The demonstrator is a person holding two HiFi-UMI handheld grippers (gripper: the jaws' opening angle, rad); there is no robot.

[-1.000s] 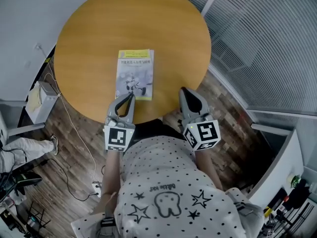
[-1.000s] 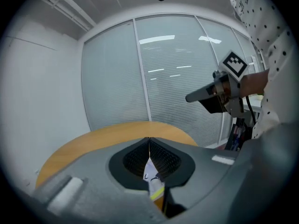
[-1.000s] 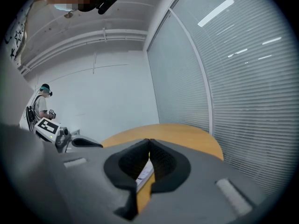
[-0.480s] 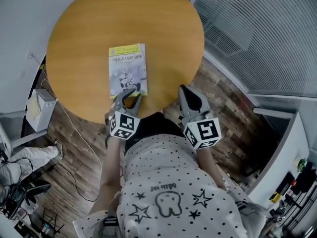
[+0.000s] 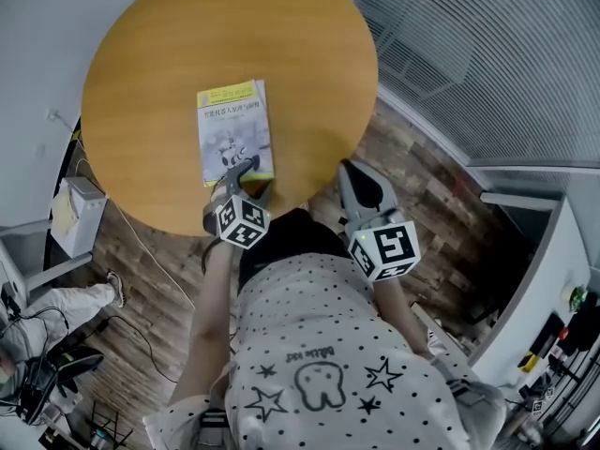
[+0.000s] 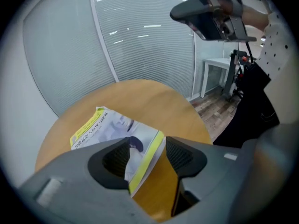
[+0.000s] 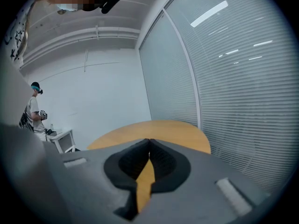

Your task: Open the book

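A closed book [image 5: 234, 129] with a pale cover and yellow bands lies flat on the round wooden table [image 5: 281, 45], near its front edge. My left gripper [image 5: 246, 169] tilts down over the book's near edge, and its jaws have just been opening. In the left gripper view the book [image 6: 112, 125] shows its near right corner between the spread jaws of the left gripper [image 6: 148, 146], with no pad pressing on it. My right gripper [image 5: 354, 172] hovers off the table's front right edge, shut and empty. In its own view the right gripper [image 7: 149, 141] points across the table [image 7: 159, 129].
A glass wall with blinds [image 5: 487, 54] curves round the table's far right. A white box [image 5: 70, 204] and cables lie on the wood floor at the left. A person [image 7: 33, 111] stands by a small white table [image 7: 63, 139] in the distance.
My left gripper has dropped and moved forward from the table's edge to the book's near edge, and its jaws went from shut to wide apart. The right gripper has stayed shut.
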